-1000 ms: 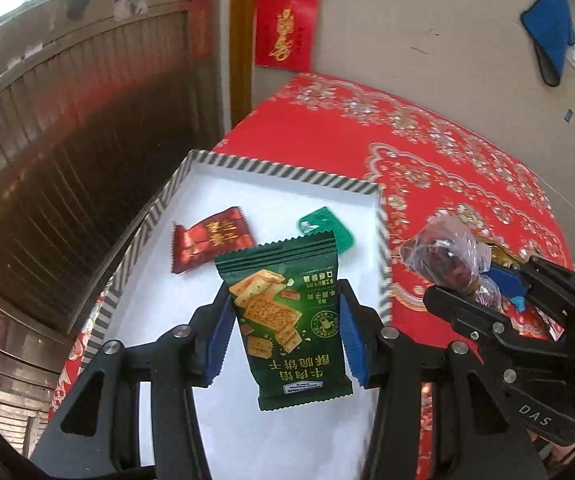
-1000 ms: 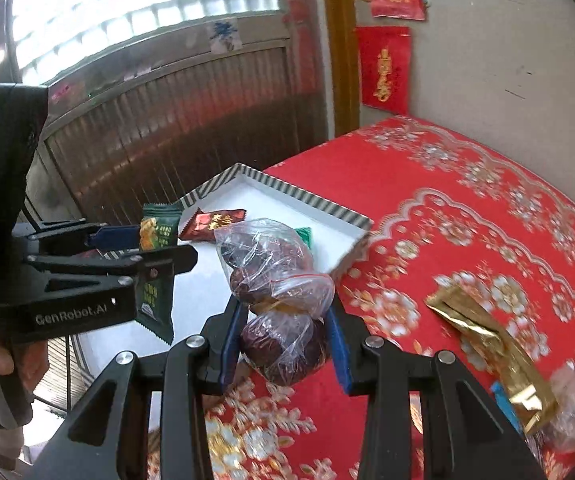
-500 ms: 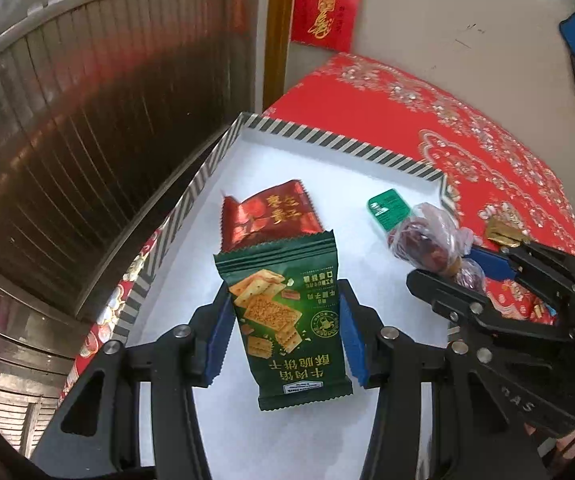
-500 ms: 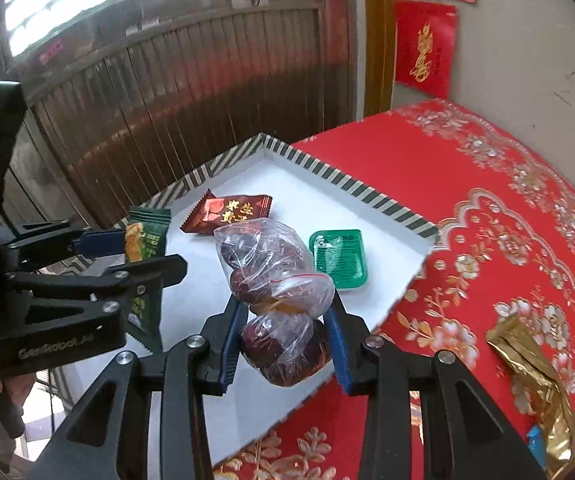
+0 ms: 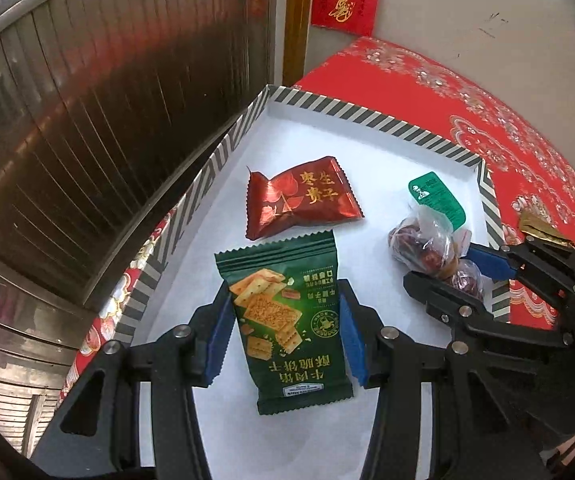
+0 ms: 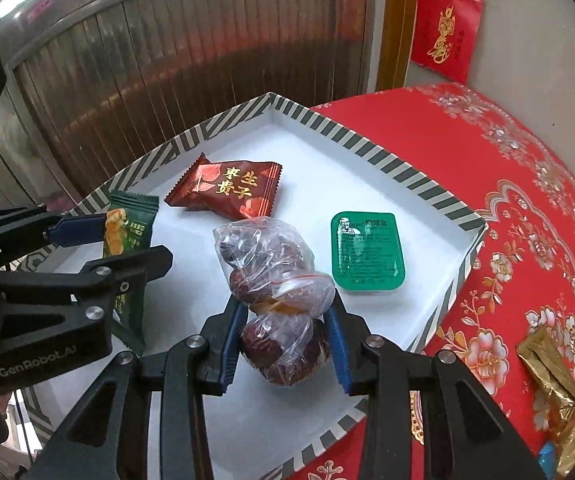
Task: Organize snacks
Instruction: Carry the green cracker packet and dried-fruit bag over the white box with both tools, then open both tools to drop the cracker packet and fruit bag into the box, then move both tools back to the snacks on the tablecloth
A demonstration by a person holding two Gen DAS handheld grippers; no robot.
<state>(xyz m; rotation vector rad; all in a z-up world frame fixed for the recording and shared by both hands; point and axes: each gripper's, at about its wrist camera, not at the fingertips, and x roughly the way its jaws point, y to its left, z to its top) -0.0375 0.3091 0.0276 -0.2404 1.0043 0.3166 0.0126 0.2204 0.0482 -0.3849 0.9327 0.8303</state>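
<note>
A: Biggest first?
B: Red floral tablecloth, then the striped-rim white tray.
A: Grippers?
B: Left gripper clamps the green cracker packet over the tray; right gripper pinches the clear bag of red dates over the tray.
A: Inside?
B: Red date-candy pouch, green KFC sauce cup.

Tray floor is bare white at near end and between red packet and green sauce tub. Striped rim walls all sides. Slatted shutter crowds the left edge. Left tongs and right tongs sit close together above the tray, narrow gap between.
</note>
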